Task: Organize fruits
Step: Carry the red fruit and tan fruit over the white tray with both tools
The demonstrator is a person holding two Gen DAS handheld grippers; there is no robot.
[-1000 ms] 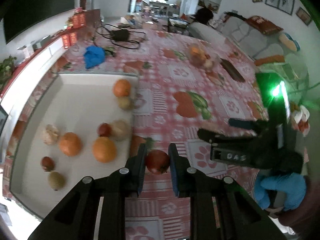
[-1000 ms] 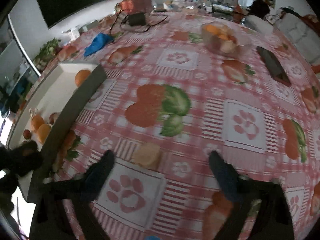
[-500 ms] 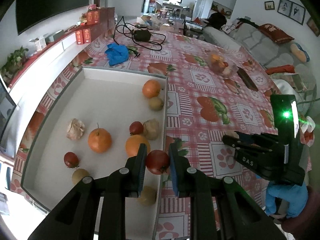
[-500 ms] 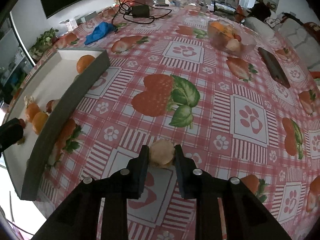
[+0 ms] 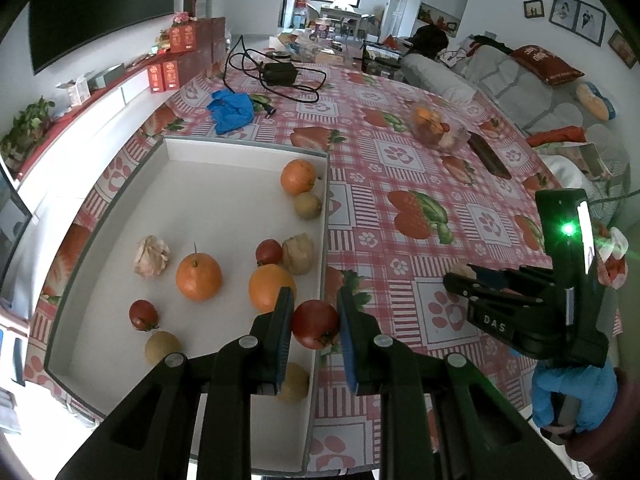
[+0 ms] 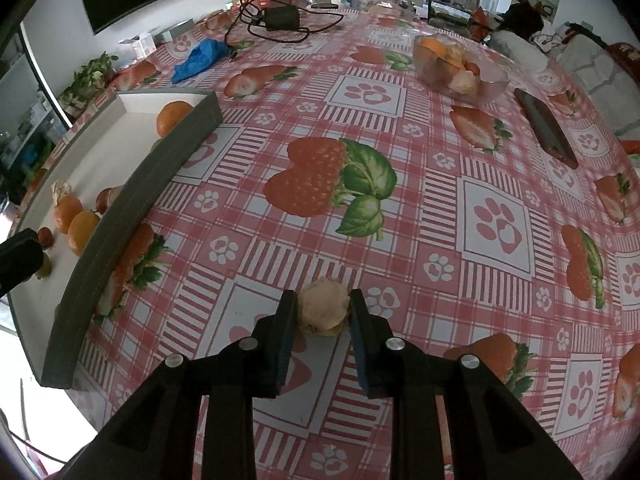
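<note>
Left black two-finger gripper is pointing steeply down, fingers clamping a red tomato. Right black two-finger gripper is also angling down, fingers pinching a pale tan husked fruit. Blue-gloved hand is gripping its handle.

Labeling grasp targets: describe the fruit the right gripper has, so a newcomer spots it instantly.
Start at the big white tray on the strawberry-print tablecloth, then look outside it, toward the near table edge. There the right gripper is shut on a pale beige, papery-looking round fruit resting on the cloth. It is the only loose fruit on the cloth; all the others lie in the tray or the clear bowl.
</note>
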